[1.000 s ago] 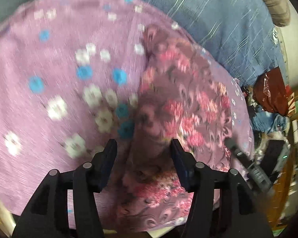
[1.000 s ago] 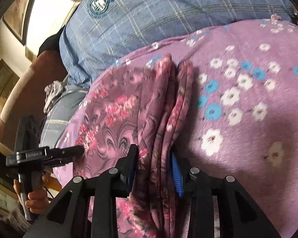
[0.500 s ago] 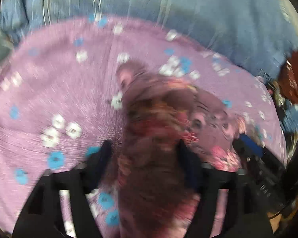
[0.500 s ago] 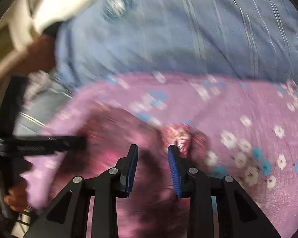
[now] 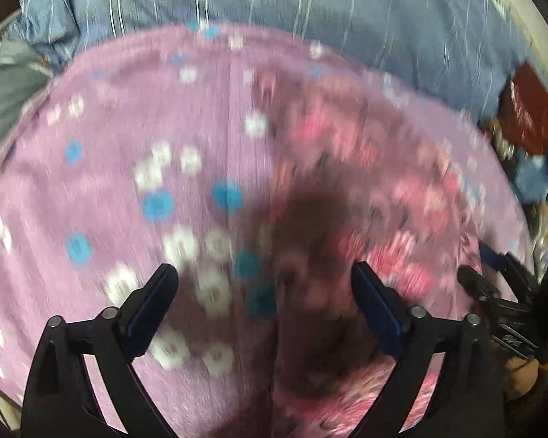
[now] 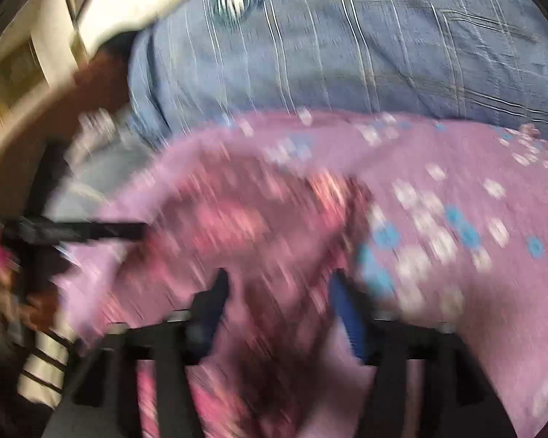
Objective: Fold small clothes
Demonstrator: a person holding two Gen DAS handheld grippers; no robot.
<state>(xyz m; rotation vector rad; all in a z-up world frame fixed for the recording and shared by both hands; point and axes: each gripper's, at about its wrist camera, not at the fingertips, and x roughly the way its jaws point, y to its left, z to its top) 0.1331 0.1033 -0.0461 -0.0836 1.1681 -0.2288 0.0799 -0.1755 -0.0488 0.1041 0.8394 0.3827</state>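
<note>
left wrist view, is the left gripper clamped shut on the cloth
No, the left gripper stands wide open above the pink flowered cloth, pressing nothing.

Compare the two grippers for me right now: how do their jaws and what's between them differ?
The left gripper stands wide open, clear of cloth, above the lilac sheet; the right gripper is narrower. The dark floral garment lies between the right's jaws, whether gripped is too blurred to tell. Both have just been opening.
</note>
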